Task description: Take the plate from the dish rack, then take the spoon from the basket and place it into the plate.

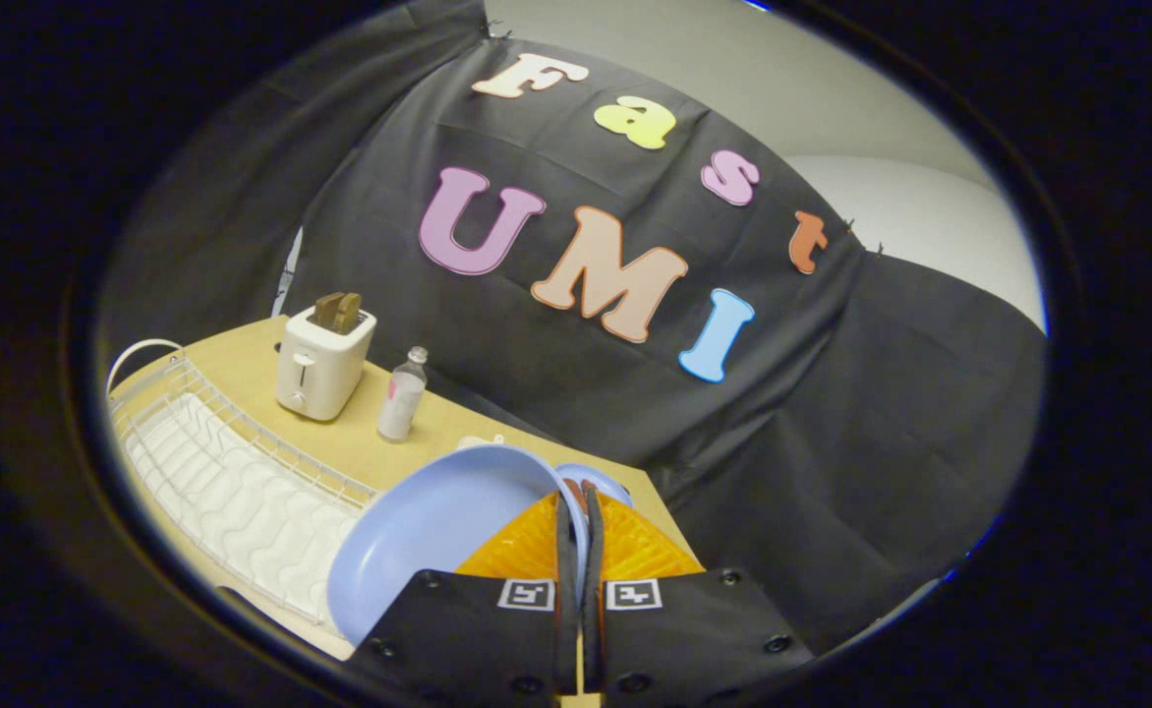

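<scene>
A pale blue plate (429, 536) is held up on edge, lifted above the white wire dish rack (232, 472). My gripper (576, 497) is shut on the plate's rim, with both fingers (564, 551) pressed close together on it. The plate tilts toward the rack, its hollow face turned that way. The spoon and the basket are hidden from me.
A white toaster (322, 366) with bread in its slots stands on the wooden table (419, 433) behind the rack. A small clear bottle (401, 397) stands beside it. The black cloth wall rises right behind the table's far edge.
</scene>
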`<state>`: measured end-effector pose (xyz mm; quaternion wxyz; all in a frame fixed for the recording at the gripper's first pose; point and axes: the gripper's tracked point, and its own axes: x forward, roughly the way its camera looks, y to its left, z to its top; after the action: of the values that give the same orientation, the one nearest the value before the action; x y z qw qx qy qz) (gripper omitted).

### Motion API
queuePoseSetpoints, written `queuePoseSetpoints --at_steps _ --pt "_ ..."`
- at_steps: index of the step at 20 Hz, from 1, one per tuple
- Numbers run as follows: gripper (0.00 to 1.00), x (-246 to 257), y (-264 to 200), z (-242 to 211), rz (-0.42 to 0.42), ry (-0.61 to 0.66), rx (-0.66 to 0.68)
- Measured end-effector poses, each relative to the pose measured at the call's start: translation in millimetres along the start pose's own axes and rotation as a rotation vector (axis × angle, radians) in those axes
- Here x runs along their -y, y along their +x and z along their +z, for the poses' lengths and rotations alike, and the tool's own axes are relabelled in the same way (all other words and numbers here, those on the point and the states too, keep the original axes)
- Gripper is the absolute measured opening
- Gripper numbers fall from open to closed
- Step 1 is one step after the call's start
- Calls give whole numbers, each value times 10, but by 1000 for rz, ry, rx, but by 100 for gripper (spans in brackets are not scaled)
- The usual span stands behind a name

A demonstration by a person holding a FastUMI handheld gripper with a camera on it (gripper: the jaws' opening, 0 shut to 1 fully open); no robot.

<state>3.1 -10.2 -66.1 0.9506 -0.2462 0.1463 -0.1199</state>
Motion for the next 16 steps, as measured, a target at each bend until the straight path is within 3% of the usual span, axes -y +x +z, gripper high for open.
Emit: queuePoseSetpoints --at_steps 9,16 --pt "5 332 -150 -805 80 31 -68" --pt "5 289 -246 -1559 177 199 -190"
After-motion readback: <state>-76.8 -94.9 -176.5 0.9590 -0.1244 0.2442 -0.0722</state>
